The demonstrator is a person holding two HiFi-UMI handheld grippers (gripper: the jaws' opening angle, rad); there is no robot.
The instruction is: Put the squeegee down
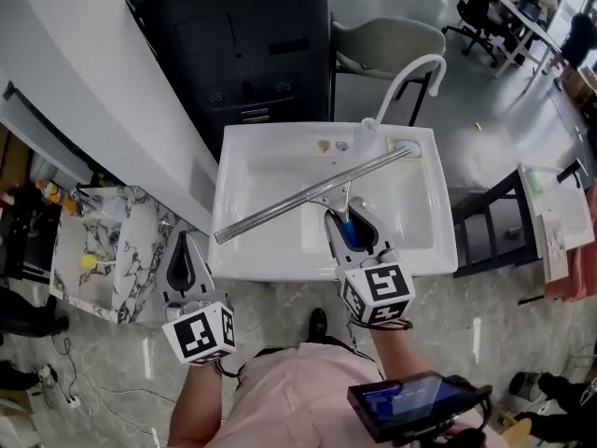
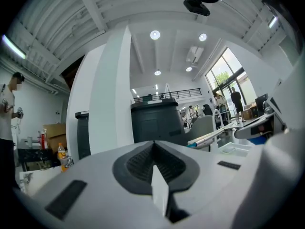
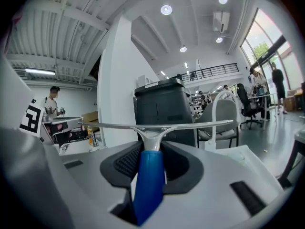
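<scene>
The squeegee (image 1: pixel 312 194) has a long metal blade bar and a blue handle (image 3: pixel 148 185). My right gripper (image 1: pixel 351 222) is shut on that handle and holds the squeegee over the white sink (image 1: pixel 244 259), the bar lying slantwise above the basin. In the right gripper view the bar (image 3: pixel 157 126) runs level across, just past the pads. My left gripper (image 1: pixel 184 248) hangs to the left of the sink's front corner, away from the squeegee. Its jaws (image 2: pixel 153 151) meet with nothing between them. The left gripper view shows the squeegee (image 2: pixel 208 138) off to the right.
A curved white faucet (image 1: pixel 410 75) rises at the sink's back right. Behind the sink stand a dark cabinet (image 1: pixel 252 45) and a chair (image 1: pixel 384 45). A marble counter with bottles (image 1: pixel 103 250) lies to the left, a black stand (image 1: pixel 499 217) to the right, and a white wall (image 1: pixel 93 91) at far left.
</scene>
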